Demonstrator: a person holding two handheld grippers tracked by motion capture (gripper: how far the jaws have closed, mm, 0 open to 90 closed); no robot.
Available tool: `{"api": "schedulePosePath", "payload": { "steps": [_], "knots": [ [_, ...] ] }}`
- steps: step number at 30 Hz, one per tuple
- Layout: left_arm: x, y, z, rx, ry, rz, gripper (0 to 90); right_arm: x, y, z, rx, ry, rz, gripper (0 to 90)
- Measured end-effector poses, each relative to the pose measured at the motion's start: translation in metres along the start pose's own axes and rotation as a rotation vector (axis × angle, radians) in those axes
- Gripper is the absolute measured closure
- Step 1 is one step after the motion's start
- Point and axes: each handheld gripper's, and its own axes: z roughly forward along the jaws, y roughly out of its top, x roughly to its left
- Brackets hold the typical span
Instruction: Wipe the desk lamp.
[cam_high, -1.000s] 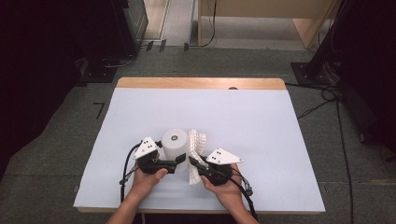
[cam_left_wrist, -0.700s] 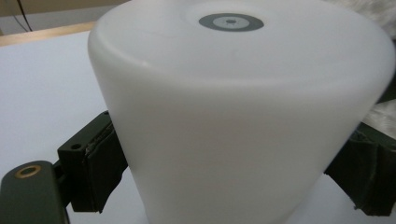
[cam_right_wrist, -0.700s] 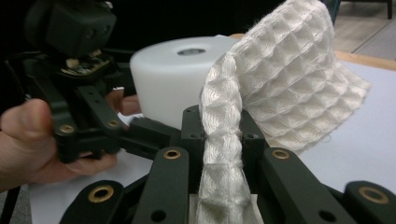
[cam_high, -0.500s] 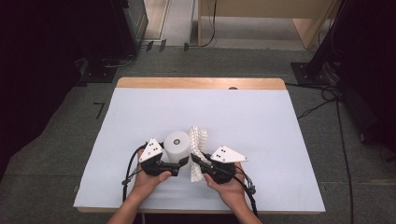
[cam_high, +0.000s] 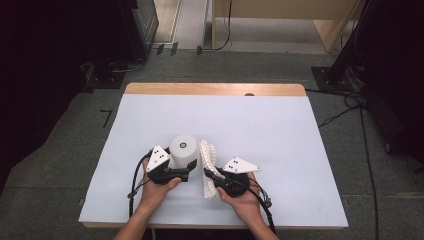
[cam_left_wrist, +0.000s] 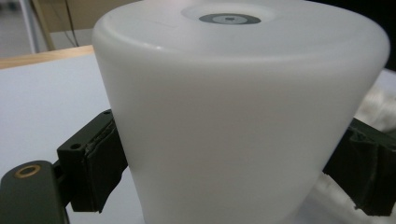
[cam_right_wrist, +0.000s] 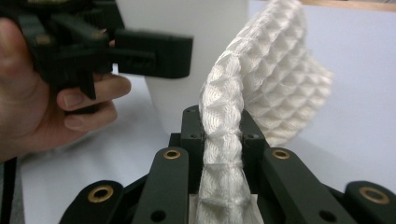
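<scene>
Work in hand: white cylinder held steady while a white waffle-weave cloth is brought against its side; reads as wiping or wrapping.
Left gripper: jaws spread wide around the lower part of the cylinder, pads pressing on both flanks in the left gripper view; a firm hold.
Right gripper: jaws clamped tight on a bunched fold of the cloth; the cloth rises from between the jaws in the right gripper view.
Cylinder position: upright on the tabletop, near the front edge, left of centre; dark round mark on its top face.
Cloth position: standing on edge just beside the cylinder's right side; whether it touches the wall I cannot tell.
Done so far (judgement): both things gripped and brought together.
Left to do (judgement): cloth not yet around or across the cylinder; the wall in view is bare, so the pass over it remains.
Risk: cloth is limp and may fold away from the wall.
</scene>
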Motion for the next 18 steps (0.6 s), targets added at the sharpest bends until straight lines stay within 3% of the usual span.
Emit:
{"api": "schedulePosePath", "payload": {
  "steps": [3, 8, 11, 15, 18],
  "knots": [
    [-0.003, -0.004, 0.003, 0.032, 0.026, 0.058, 8.6, -0.006, 0.001, -0.004, -0.018, -0.023, 0.019, 78.1],
    [-0.005, -0.008, 0.004, 0.052, 0.015, 0.08, 8.5, -0.01, 0.001, -0.007, -0.027, -0.031, 0.024, 78.1],
    [-0.003, -0.01, 0.002, 0.049, 0.017, 0.062, 8.1, -0.013, 0.001, -0.008, -0.031, -0.04, 0.026, 78.0],
    [-0.008, -0.009, -0.001, 0.022, 0.069, 0.007, 3.2, -0.014, 0.001, -0.009, -0.033, -0.046, 0.027, 78.0],
    [-0.017, -0.006, 0.0, 0.025, 0.15, -0.017, 1.8, -0.015, 0.001, -0.01, -0.035, -0.048, 0.033, 78.0]
  ]
}}
